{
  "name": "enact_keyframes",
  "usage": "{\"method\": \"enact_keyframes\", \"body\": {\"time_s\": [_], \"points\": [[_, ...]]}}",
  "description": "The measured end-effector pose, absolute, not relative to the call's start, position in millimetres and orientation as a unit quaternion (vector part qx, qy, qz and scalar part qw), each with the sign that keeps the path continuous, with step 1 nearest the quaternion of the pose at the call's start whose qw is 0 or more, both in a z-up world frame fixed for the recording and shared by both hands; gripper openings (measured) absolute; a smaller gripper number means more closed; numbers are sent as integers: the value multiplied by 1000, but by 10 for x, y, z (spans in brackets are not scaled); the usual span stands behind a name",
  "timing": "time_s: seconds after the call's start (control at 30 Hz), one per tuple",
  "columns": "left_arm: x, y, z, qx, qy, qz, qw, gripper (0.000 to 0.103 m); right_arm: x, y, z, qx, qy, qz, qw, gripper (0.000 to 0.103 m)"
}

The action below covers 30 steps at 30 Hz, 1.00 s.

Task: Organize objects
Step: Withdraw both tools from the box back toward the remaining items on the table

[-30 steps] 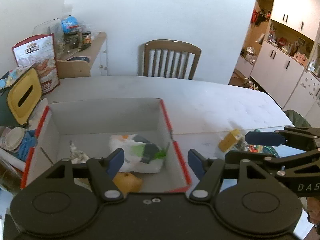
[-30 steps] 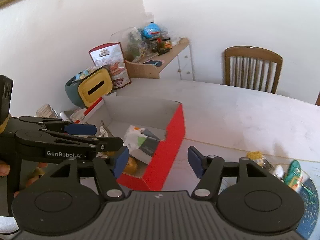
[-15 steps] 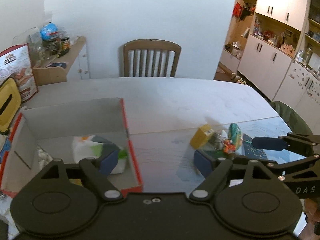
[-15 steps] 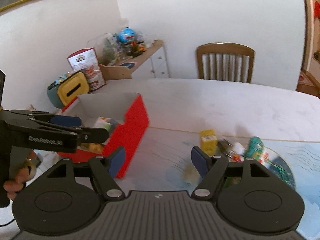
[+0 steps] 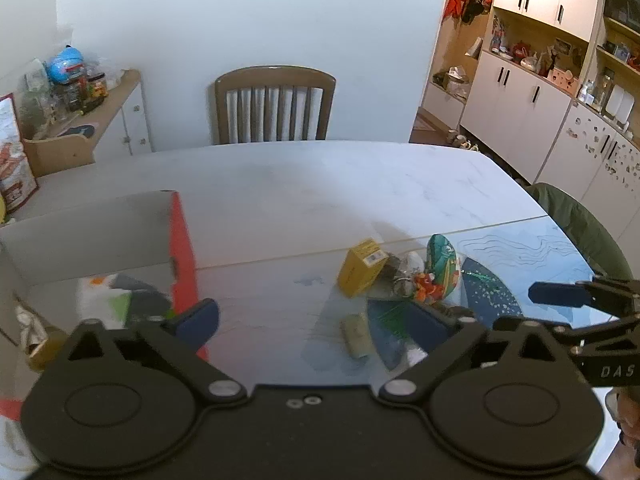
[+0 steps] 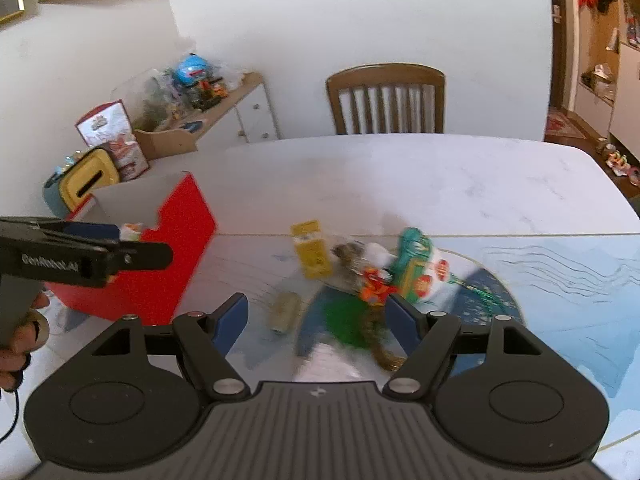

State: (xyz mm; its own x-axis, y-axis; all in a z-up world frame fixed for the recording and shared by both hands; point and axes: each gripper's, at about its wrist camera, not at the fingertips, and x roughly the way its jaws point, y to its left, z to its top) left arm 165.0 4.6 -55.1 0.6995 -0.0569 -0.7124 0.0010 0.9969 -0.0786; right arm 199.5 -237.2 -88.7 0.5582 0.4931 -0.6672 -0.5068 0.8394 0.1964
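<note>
Left wrist view: left gripper [image 5: 316, 320] empty, fingers spread wide, hovering over the table [image 5: 320, 184]. Red box [image 5: 182, 240] at near left, already holding a white packet [image 5: 102, 298] and other items. Loose pile at right of centre: yellow carton [image 5: 362, 266] standing tilted, small beige roll [image 5: 356, 336] lying apart on the near side, green pouch [image 5: 440, 264] on the far right, orange toy [image 5: 426, 284] just beside it. Right gripper [image 5: 560, 294] enters at the right edge.

Right wrist view: right gripper [image 6: 318, 320] also empty, fingers wide, above the near edge of the pile. Yellow carton [image 6: 310, 248] at far left of the pile, beige roll [image 6: 284, 312] nearest the left finger, green pouch [image 6: 414, 264] at right. Frame blurred; tangled items under the toy not identifiable.

Handling judgement: carton looks light and stiff, so pinch across its flat faces. Roll is small and may roll away; grip across its width. Pouch is soft and likely slippery; take it at an edge seam.
</note>
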Motion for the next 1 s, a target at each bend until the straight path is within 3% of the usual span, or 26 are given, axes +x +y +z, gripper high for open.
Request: {"method": "enact_keyframes", "body": {"time_s": [1.0], "points": [[2790, -515, -1306, -24, 418, 19, 908, 102, 2784, -2732, -1871, -11, 455, 211, 865, 75]]}}
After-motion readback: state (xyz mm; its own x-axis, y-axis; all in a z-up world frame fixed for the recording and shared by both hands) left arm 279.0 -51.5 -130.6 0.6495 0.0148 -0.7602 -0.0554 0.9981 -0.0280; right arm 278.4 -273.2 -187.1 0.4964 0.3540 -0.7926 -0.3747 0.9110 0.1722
